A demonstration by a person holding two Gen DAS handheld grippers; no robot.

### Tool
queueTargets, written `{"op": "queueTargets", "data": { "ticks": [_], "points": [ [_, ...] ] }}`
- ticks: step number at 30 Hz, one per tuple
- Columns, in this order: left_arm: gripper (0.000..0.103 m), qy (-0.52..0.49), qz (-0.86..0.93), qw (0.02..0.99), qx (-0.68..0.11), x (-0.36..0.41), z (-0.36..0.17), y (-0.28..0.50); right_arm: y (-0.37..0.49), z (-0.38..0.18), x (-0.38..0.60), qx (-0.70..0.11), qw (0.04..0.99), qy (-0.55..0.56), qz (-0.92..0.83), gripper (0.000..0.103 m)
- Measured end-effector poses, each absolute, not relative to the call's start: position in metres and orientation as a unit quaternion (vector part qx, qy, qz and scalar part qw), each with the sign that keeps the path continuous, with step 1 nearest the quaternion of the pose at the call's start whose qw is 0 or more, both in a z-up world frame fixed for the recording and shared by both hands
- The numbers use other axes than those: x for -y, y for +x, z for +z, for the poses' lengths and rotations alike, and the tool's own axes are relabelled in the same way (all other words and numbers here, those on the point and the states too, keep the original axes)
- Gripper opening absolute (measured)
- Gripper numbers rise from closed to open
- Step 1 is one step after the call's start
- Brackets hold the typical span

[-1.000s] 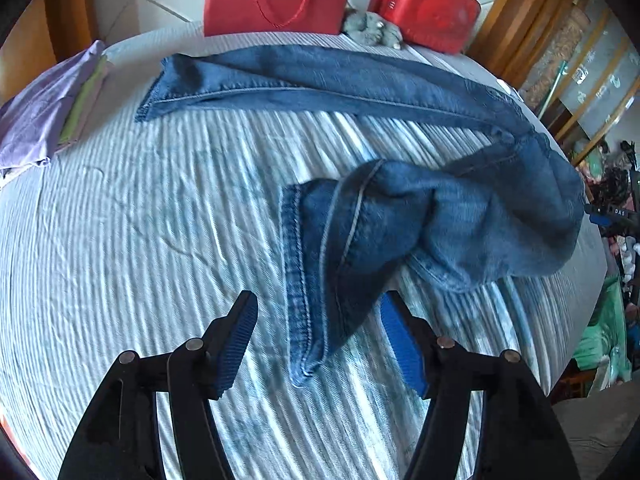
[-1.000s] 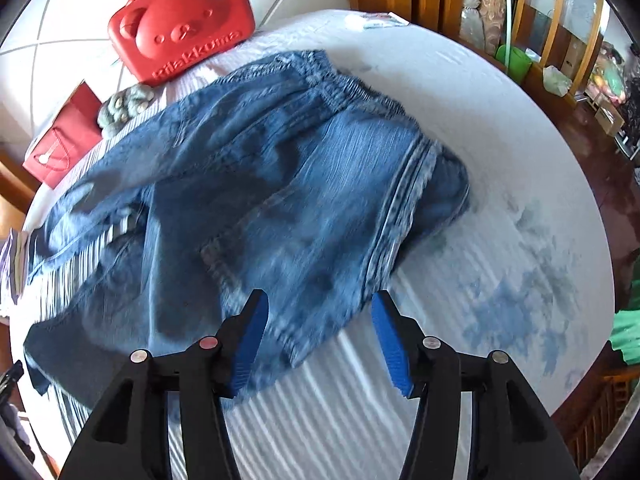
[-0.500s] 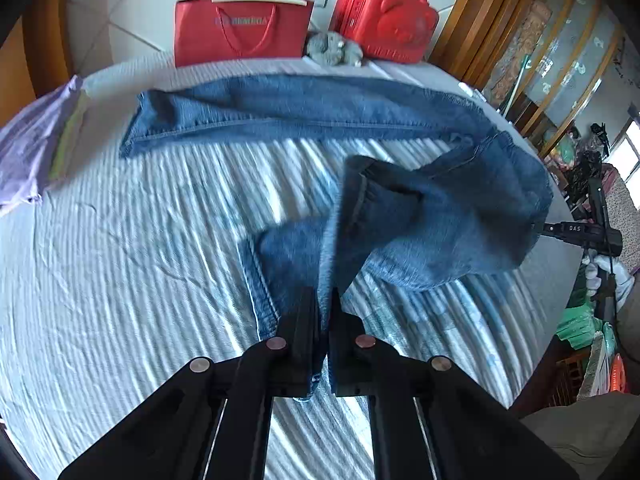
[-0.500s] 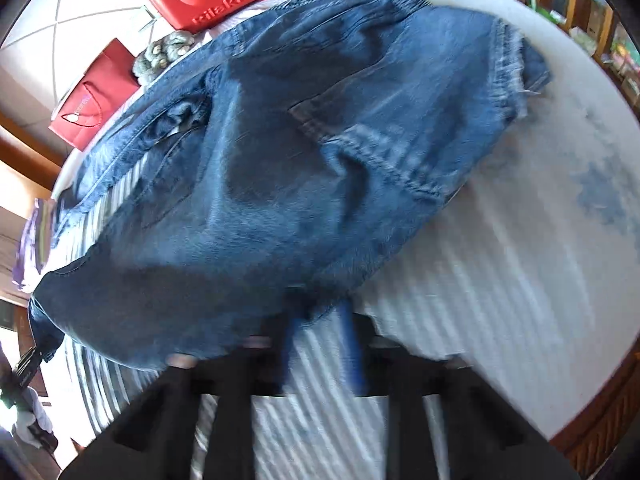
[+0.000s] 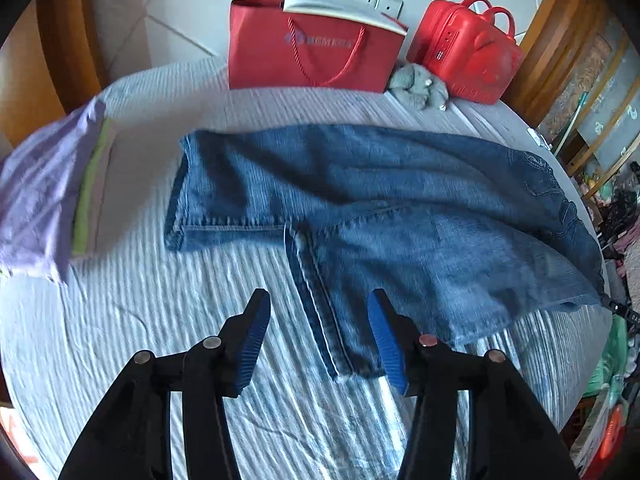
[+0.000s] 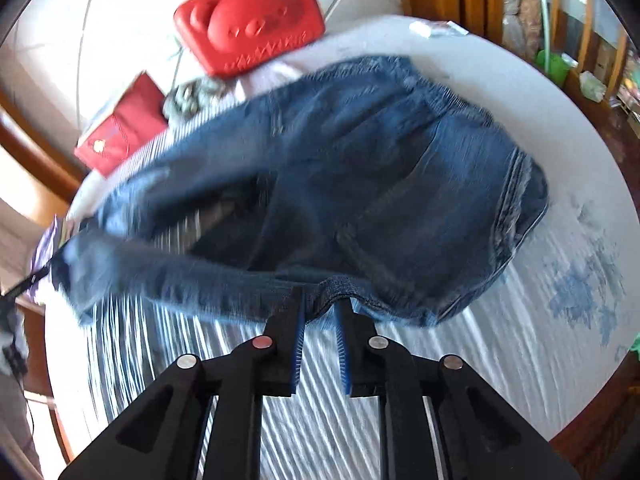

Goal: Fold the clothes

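Jeans (image 5: 400, 216) are lying across a bed (image 5: 160, 320) covered in a striped sheet, one leg laid along the other so that the hems sit toward the left of the left wrist view. Left tongs (image 5: 318, 338) are standing released there, blue pads spread apart, with the nearer leg's hem edge lying between them but untouched by either pad. That same view is showing what the other one barely catches: a folded lilac garment (image 5: 44, 196) resting near the bed's left edge, apart from the jeans, and a red paper bag (image 5: 312, 46) standing at the far side with a grey plush toy (image 5: 418, 88) just beside it and a red bear-faced case (image 5: 468, 52) next to that.

Right tongs (image 6: 320, 312) are clenched on a bunched fold of denim at the seat end of the jeans (image 6: 380, 184), something only the right wrist view is revealing. Cloth near the grip is blurring, so whether it is lifted off the sheet is unclear. The red case (image 6: 252, 20) is appearing face-on here, bear features plain.
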State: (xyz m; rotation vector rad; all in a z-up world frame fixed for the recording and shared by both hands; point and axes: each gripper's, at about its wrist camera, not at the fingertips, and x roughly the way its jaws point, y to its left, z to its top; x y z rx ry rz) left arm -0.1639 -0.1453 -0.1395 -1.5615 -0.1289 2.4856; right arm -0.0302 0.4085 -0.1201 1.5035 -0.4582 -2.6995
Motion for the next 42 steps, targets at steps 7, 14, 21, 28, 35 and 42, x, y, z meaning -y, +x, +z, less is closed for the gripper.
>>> {"op": "queueTargets", "data": {
  "ticks": [7, 14, 21, 28, 35, 42],
  "points": [
    [0.056, -0.553, 0.826, 0.065, 0.085, 0.143, -0.190, -0.134, -0.013, -0.136, -0.425, 0.134, -0.022, 0.516, -0.846, 0.030],
    [0.056, -0.544, 0.834, 0.023, 0.082, 0.116, -0.199, -0.138, -0.018, -0.128, -0.489, 0.133, -0.094, 0.491, -0.856, 0.031],
    [0.058, -0.561, 0.827, -0.023, 0.029, 0.077, -0.201, -0.144, -0.069, -0.125, -0.557, 0.142, -0.115, 0.482, -0.857, 0.054],
    [0.009, -0.560, 0.825, -0.032, 0.075, 0.080, -0.194, -0.138, -0.129, -0.163, -0.583, 0.188, -0.092, 0.521, -0.827, 0.055],
    [0.008, -0.502, 0.856, -0.057, 0.111, 0.140, -0.124, -0.101, -0.143, -0.146, -0.553, 0.156, -0.101, 0.509, -0.841, 0.005],
    [0.009, -0.488, 0.857, -0.079, 0.141, 0.215, -0.091, -0.037, -0.070, -0.072, -0.544, 0.201, -0.110, 0.444, -0.866, 0.005]
  ]
}}
